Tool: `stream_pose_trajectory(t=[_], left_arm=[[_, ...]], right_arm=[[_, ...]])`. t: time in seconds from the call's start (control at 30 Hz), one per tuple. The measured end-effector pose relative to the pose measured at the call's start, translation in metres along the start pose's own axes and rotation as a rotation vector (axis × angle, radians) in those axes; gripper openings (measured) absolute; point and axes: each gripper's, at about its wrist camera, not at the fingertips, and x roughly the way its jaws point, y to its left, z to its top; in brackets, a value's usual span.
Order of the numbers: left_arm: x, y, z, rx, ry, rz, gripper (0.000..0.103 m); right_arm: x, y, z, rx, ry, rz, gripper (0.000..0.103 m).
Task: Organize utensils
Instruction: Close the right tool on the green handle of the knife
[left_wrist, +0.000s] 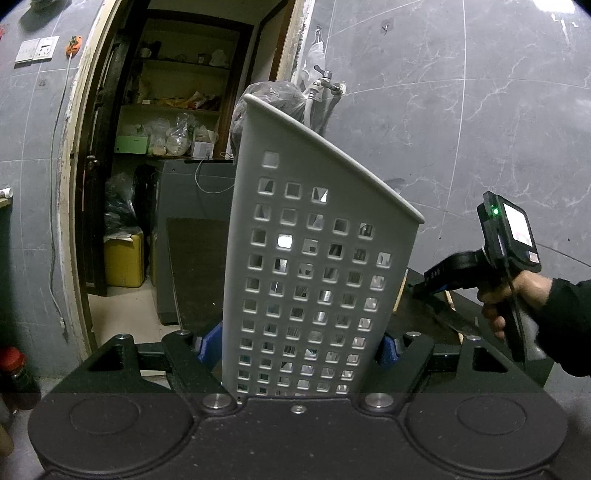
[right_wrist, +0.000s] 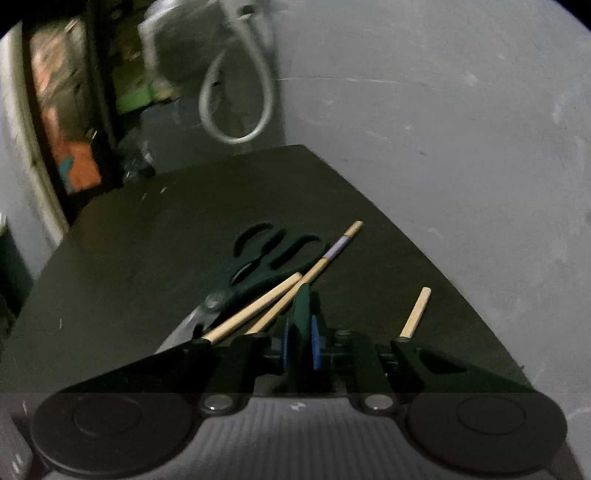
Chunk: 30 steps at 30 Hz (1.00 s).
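My left gripper (left_wrist: 297, 349) is shut on a white perforated utensil holder (left_wrist: 314, 240), which stands tilted between the blue pads (left_wrist: 207, 347). In the right wrist view my right gripper (right_wrist: 300, 343) is shut on the flat dark green handle (right_wrist: 303, 306) of a utensil whose far end is hidden. On the dark table (right_wrist: 147, 258) just beyond lie black-handled scissors (right_wrist: 273, 251), two crossed wooden chopsticks (right_wrist: 258, 308) and a third chopstick (right_wrist: 416, 312) to the right.
A person's hand (left_wrist: 517, 295) holds the other gripper's handle at the right of the left wrist view. Behind are a grey tiled wall (left_wrist: 480, 110), an open doorway with shelves (left_wrist: 177, 110), a tap with a hose (right_wrist: 236, 110) and a yellow container (left_wrist: 123, 258).
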Motion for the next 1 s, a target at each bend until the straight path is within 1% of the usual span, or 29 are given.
stream_pose_trajectory(t=[0.13, 0.27, 0.33, 0.43, 0.6, 0.77, 0.87, 1.0], left_arm=[[0.000, 0.001, 0.000, 0.000, 0.000, 0.000, 0.079], [0.000, 0.000, -0.001, -0.002, 0.000, -0.001, 0.079], [0.000, 0.000, -0.001, -0.002, 0.001, -0.002, 0.079], [0.000, 0.000, -0.001, -0.003, 0.000, -0.002, 0.079], [0.001, -0.001, -0.001, -0.008, 0.002, -0.005, 0.080], [0.001, -0.001, -0.001, -0.009, 0.004, -0.005, 0.080], [0.002, -0.001, -0.001, -0.012, 0.006, -0.006, 0.080], [0.002, 0.001, 0.000, -0.017, 0.009, -0.007, 0.080]], right_arm=[[-0.014, 0.024, -0.013, -0.153, -0.015, -0.011, 0.013], [-0.029, 0.054, -0.032, -0.345, -0.041, -0.040, 0.013], [-0.033, 0.065, -0.037, -0.395, -0.039, -0.046, 0.013], [-0.036, 0.067, -0.036, -0.403, -0.017, -0.037, 0.013], [-0.036, 0.071, -0.040, -0.454, 0.008, -0.030, 0.013], [-0.035, 0.071, -0.036, -0.461, 0.039, -0.001, 0.014], [-0.031, 0.065, -0.028, -0.431, 0.080, 0.035, 0.016], [-0.025, 0.053, -0.017, -0.348, 0.134, 0.099, 0.016]])
